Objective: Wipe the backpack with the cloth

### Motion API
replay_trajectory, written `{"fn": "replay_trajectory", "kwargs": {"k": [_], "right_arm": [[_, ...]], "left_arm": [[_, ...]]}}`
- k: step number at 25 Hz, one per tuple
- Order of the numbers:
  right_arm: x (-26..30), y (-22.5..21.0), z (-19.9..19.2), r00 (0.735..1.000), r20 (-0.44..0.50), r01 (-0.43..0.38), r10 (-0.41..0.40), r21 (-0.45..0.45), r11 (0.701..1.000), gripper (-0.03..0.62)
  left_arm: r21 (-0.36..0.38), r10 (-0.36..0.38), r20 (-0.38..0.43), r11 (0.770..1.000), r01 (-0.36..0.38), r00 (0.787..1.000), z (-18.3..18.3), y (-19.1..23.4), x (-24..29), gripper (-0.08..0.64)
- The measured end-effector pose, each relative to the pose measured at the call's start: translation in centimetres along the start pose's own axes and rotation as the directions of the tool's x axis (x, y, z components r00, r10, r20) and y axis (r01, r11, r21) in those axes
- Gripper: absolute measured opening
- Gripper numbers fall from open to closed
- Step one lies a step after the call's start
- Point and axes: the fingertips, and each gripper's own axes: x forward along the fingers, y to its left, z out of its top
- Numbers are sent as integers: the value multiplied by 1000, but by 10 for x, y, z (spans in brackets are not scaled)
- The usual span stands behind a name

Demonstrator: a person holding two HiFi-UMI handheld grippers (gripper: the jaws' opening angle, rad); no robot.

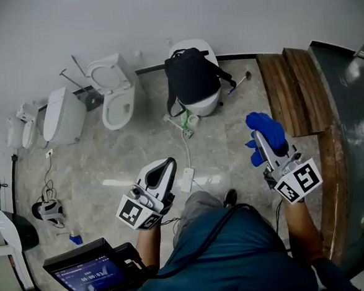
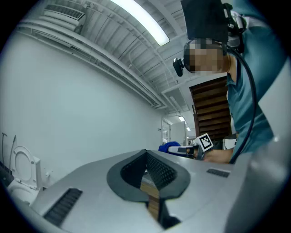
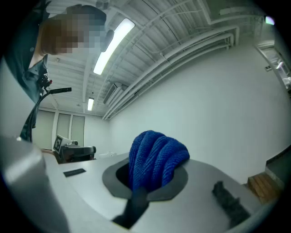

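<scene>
A black backpack (image 1: pixel 193 79) rests upright on a white toilet by the far wall, well ahead of both grippers. My right gripper (image 1: pixel 260 137) is raised at the right and shut on a bunched blue cloth (image 1: pixel 266 129). In the right gripper view the blue cloth (image 3: pixel 154 157) bulges up between the jaws and points at the ceiling. My left gripper (image 1: pixel 169 164) hangs lower at the centre left, jaws together with nothing between them. The left gripper (image 2: pixel 146 157) faces up towards the wall, and the blue cloth (image 2: pixel 169 147) shows beyond it.
Other white toilets (image 1: pixel 113 94) and a tank (image 1: pixel 62 116) stand along the wall at the left. Wooden planks (image 1: pixel 293 90) and a dark cabinet (image 1: pixel 353 105) line the right side. A white cable and power strip (image 1: pixel 187 178) lie on the floor; a screen device (image 1: pixel 91 275) sits bottom left.
</scene>
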Motion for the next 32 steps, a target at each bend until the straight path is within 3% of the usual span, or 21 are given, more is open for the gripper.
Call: {"fn": "replay_trajectory", "kwargs": {"k": [7, 13, 18, 22, 28, 32], "right_arm": [[14, -2, 7, 1000, -19, -16, 17, 11, 1000, 14], [137, -112, -33, 996, -86, 7, -2, 53, 999, 14], [225, -169, -49, 995, -90, 50, -35, 159, 986, 14], [291, -215, -60, 994, -79, 93, -78, 210, 973, 14], [357, -275, -109, 989, -103, 133, -105, 317, 939, 14], [405, -345, -186, 980, -141, 191, -142, 450, 872, 14]], "left_arm": [[1, 25, -4, 1000, -25, 1000, -9, 26, 7, 5], [-63, 31, -14, 997, -32, 999, -56, 161, 110, 5], [-97, 4, 16, 995, -2, 1000, -54, 250, 170, 5], [-91, -17, -10, 996, 16, 1000, -67, 318, 210, 5], [-101, 0, -72, 995, -7, 997, -88, 385, 249, 5], [-137, 53, -142, 988, -73, 988, -122, 422, 265, 5]]}}
